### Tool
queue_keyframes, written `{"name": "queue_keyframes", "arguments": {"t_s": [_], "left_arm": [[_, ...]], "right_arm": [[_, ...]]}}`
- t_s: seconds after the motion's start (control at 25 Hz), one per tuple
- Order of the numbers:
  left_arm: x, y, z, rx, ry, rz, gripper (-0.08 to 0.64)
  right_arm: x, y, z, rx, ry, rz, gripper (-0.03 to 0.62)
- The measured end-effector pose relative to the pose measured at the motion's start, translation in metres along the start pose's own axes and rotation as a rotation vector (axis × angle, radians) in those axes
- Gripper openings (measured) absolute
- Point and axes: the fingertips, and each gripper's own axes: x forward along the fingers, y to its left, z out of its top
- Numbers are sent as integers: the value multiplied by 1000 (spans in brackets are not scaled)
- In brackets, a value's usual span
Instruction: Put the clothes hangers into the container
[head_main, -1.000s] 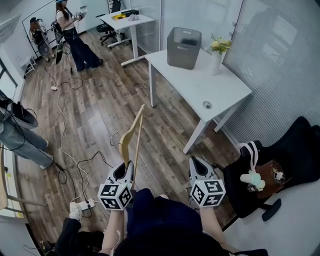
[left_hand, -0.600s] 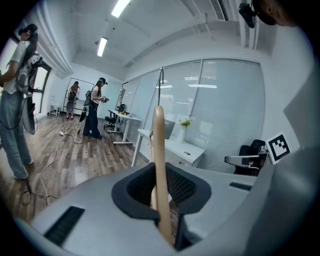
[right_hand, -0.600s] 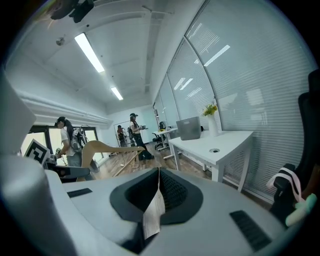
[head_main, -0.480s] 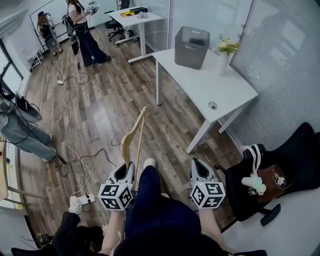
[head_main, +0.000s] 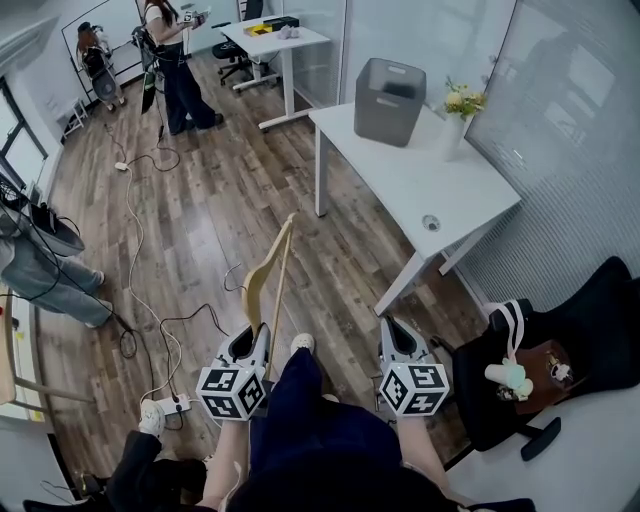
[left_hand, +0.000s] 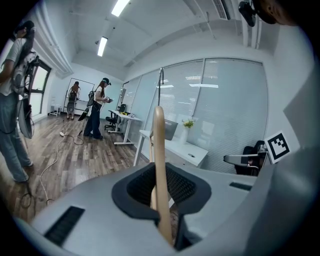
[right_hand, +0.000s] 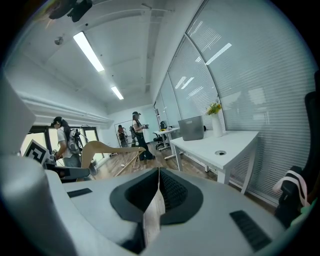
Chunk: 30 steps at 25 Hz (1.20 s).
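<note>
A pale wooden clothes hanger (head_main: 268, 270) sticks up and forward from my left gripper (head_main: 255, 338), which is shut on its lower end. In the left gripper view the hanger (left_hand: 159, 150) runs straight up between the jaws of the left gripper (left_hand: 162, 185). My right gripper (head_main: 392, 330) is shut with nothing in it; its jaws (right_hand: 157, 192) meet in the right gripper view, where the hanger (right_hand: 107, 148) shows at the left. The grey container (head_main: 389, 88) stands on the far end of the white table (head_main: 430, 180), well ahead of both grippers.
A vase of flowers (head_main: 458, 110) stands beside the container. A black chair (head_main: 570, 330) with a bag on it is at the right. Cables (head_main: 140, 260) and a power strip (head_main: 170, 405) lie on the wooden floor at the left. People (head_main: 175, 60) stand far back.
The table and container have slid slightly right and lower in the head view. A leg and shoe have come forward between the grippers. Both grippers keep their pose and the hanger stays held.
</note>
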Motion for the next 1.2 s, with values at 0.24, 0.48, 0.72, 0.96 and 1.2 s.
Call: {"name": "queue_keyframes", "arguments": {"t_s": [0.24, 0.48, 0.72, 0.96, 1.2], "left_arm": [[26, 21, 16, -10, 6, 10, 57], [63, 34, 39, -9, 5, -2, 57], [100, 48, 59, -15, -4, -6, 57], [132, 62, 81, -9, -3, -14, 57], [161, 81, 98, -5, 7, -19, 57]], "right_arm": [[31, -6, 13, 6, 2, -15, 31], [69, -10, 31, 8, 2, -19, 31], [108, -17, 49, 1, -3, -23, 31], [142, -26, 65, 8, -2, -38, 31], [174, -30, 77, 15, 2, -56, 31]]}}
